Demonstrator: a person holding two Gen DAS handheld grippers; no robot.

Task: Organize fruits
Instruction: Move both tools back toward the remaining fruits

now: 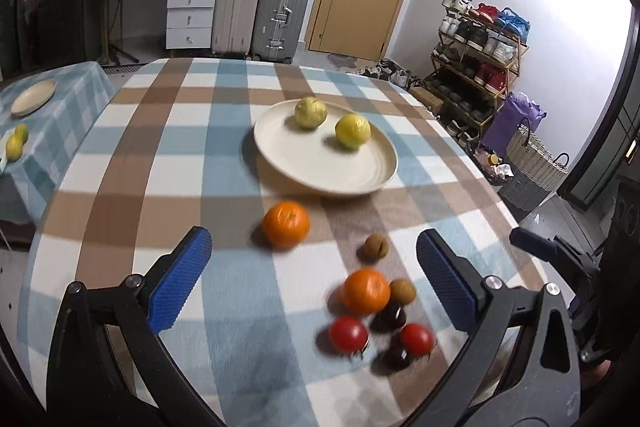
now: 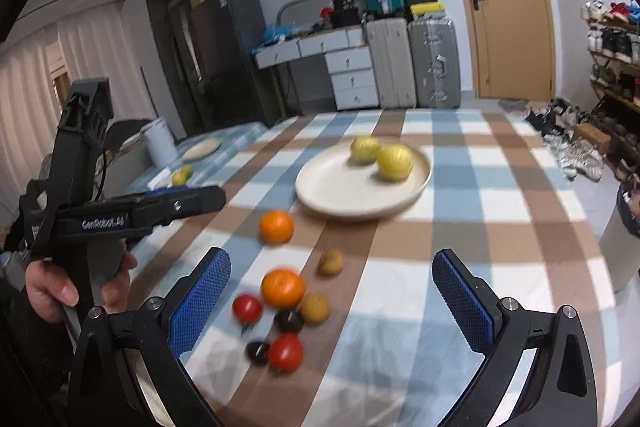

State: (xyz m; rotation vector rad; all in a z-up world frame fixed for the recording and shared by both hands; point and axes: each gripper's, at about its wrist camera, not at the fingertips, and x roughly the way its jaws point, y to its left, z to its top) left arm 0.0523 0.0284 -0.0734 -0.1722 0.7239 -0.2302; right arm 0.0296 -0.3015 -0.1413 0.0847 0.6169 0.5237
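1. Because nothing is sitting between their blue pads, both claws are hovering wide apart and empty above the near edge of the desk [image 1: 168,131]: the left claw [image 1: 314,267] in its own view, the right claw [image 2: 332,291] in its own.

2. While two yellow-green fruits [image 1: 311,112] [image 1: 352,131] are already lying on the cream plate [image 1: 320,167], just beside each other toward its far rim, the rest of the plate is staying bare, which suggests it is serving as the collecting spot.

3. Since the remaining pieces are lying loose on the checked cloth in front of the plate, they are probably waiting to be moved: one orange [image 1: 286,224] is sitting alone near the plate's front rim, with a walnut [image 1: 376,247] a little nearer.

4. Closer in, a tight cluster is crowding together: a second orange [image 1: 366,291], another walnut [image 1: 402,291] touching it, two red tomatoes [image 1: 348,334] [image 1: 417,339] and two dark fruits [image 1: 389,317], too blurred to name.

5. As the right wrist view is showing, a hand [image 2: 76,291] is gripping the left tool's handle at the left edge, keeping it clear of the right claw's path.

6. Given that spacing, the lone orange is looking like the easiest pick; the cluster is risking knocks and rolling.

7. Off to the left, a second plate [image 1: 33,97] and more yellow fruit [image 1: 14,147] are resting on a neighbouring cloth-covered surface.
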